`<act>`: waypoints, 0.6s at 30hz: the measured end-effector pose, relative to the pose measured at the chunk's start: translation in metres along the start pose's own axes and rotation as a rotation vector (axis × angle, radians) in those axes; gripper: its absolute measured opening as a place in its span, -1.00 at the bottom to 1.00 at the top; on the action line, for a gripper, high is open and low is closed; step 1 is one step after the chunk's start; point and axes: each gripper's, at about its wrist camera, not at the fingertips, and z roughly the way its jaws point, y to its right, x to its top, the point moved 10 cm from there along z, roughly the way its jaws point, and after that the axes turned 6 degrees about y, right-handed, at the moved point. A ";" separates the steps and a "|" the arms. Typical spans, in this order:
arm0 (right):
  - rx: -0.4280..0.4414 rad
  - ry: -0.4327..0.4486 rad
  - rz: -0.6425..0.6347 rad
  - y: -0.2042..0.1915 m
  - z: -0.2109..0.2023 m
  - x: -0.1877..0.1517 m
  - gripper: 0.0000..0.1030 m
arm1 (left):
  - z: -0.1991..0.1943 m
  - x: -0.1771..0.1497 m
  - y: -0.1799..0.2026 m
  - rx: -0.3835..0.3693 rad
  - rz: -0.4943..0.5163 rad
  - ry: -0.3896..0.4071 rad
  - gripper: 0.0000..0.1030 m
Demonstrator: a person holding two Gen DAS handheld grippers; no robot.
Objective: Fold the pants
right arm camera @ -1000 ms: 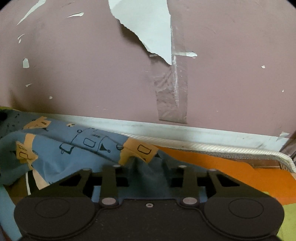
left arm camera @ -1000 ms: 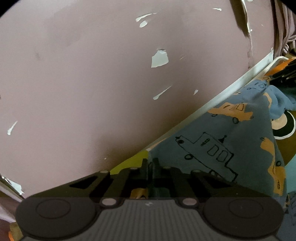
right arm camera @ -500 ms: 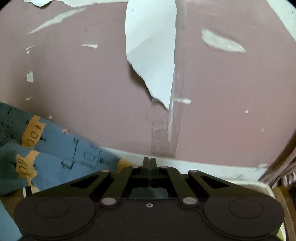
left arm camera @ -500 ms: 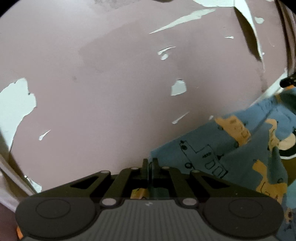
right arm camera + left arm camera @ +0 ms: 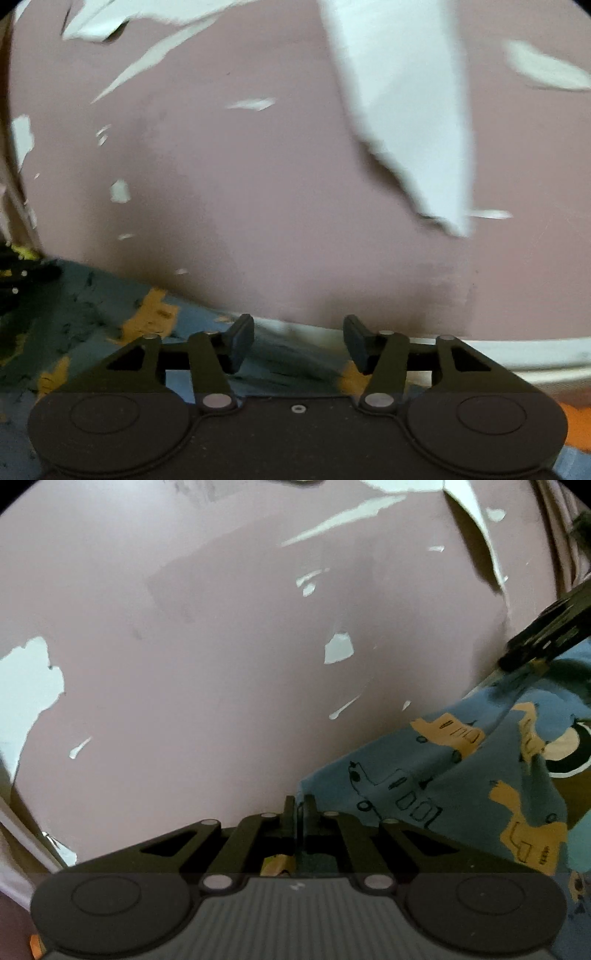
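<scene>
The pants (image 5: 436, 775) are blue with orange and outlined vehicle prints. In the left wrist view they hang to the right. My left gripper (image 5: 300, 805) is shut on their edge and holds it up in front of the wall. My right gripper (image 5: 543, 638) shows at the far right of that view, at the top of the cloth. In the right wrist view my right gripper (image 5: 298, 339) is open with nothing between its fingers. The pants (image 5: 110, 325) lie blurred below and to its left.
A pink wall (image 5: 221, 664) with peeling white patches fills both views close ahead. A white ledge (image 5: 535, 354) runs along the wall's foot, with an orange surface (image 5: 572, 410) below it at the right.
My right gripper was shut half a second ago and has opened. Both grippers have risen, so more wall shows. My left gripper has kept its hold on the pants.
</scene>
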 end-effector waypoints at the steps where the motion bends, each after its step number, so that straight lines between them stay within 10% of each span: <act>1: 0.006 -0.008 -0.009 -0.005 0.005 0.000 0.12 | -0.006 0.000 0.000 0.000 0.010 0.021 -0.95; 7: 0.036 -0.077 -0.112 -0.018 0.016 -0.012 0.37 | -0.035 -0.008 0.005 -0.013 0.102 0.128 -0.95; 12: -0.004 -0.129 -0.133 -0.016 0.023 -0.019 -0.72 | -0.045 -0.010 0.006 -0.028 0.124 0.147 -0.95; 18: -0.098 -0.006 -0.202 -0.021 -0.011 -0.003 -0.94 | -0.056 0.001 0.004 -0.007 0.116 0.168 -0.95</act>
